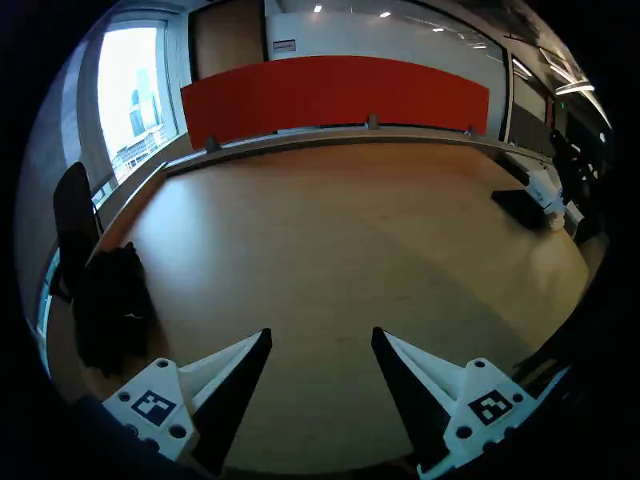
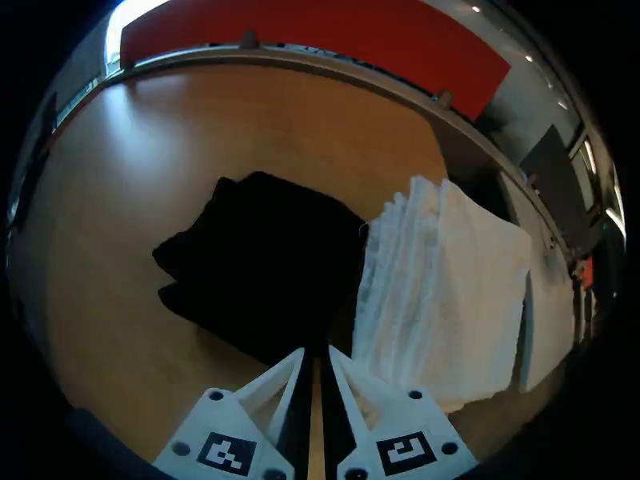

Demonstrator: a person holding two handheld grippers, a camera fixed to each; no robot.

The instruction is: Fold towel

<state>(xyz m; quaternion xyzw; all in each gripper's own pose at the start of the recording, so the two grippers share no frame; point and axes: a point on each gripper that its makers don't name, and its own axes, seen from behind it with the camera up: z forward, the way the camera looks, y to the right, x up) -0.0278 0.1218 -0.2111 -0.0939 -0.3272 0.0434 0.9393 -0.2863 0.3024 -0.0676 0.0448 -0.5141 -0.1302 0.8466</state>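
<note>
A black towel [image 2: 264, 268] lies crumpled on the wooden table [image 2: 160, 160] in the right gripper view. Beside it on the right sits a stack of folded white towels [image 2: 456, 296]. My right gripper [image 2: 318, 352] is shut, with only a thin slit between its fingers, and its tips sit at the black towel's near edge. Whether any cloth is pinched there is hidden. In the left gripper view my left gripper [image 1: 320, 334] hangs open over bare table [image 1: 344, 240], nothing between its fingers.
A red partition [image 1: 336, 92] runs along the table's far edge. A dark bundle [image 1: 112, 308] lies at the table's left edge, next to a black chair [image 1: 72, 216]. White and black objects [image 1: 536, 200] sit at the far right.
</note>
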